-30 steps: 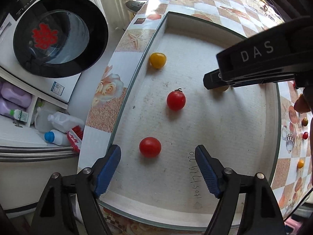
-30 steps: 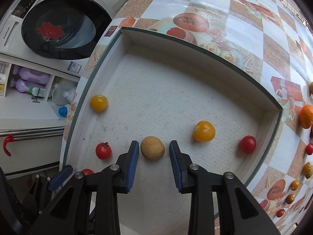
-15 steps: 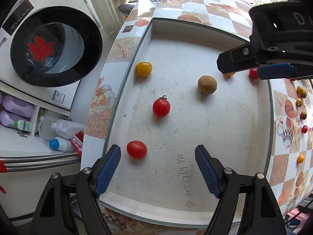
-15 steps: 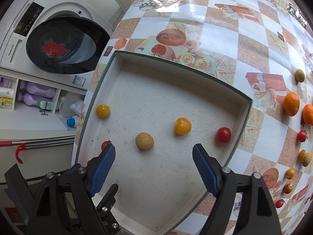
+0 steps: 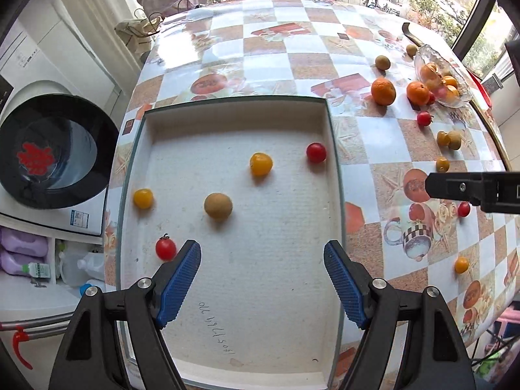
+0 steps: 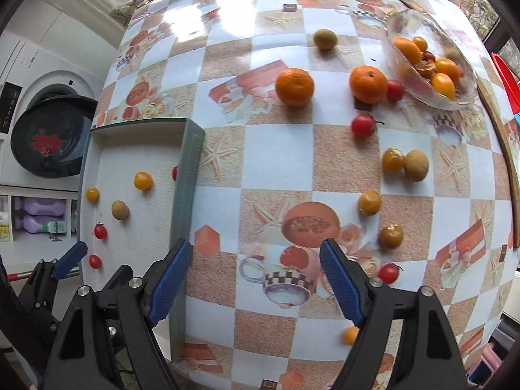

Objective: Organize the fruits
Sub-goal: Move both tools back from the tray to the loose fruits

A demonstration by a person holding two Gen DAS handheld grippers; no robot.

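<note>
Left wrist view: the left gripper [image 5: 261, 274] hangs spread and empty over the near half of the white tray [image 5: 334, 175]; the brown longan [image 5: 218, 205] lies just beyond its fingertips.

Right wrist view: the right gripper [image 6: 255, 274], wide apart and empty, hovers over the counter [image 6: 276, 149] right of the tray; the nearest loose fruit, a red cherry tomato [image 6: 388, 273], sits just right of its right finger, so this hand is likely nearer.

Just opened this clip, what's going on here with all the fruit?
A person is sorting fruit with two handheld grippers. The shallow white tray holds small red and yellow tomatoes and a round brown fruit. Both the left gripper and right gripper are open and empty, the right one over the checkered tablecloth where more fruit lies scattered.
</note>
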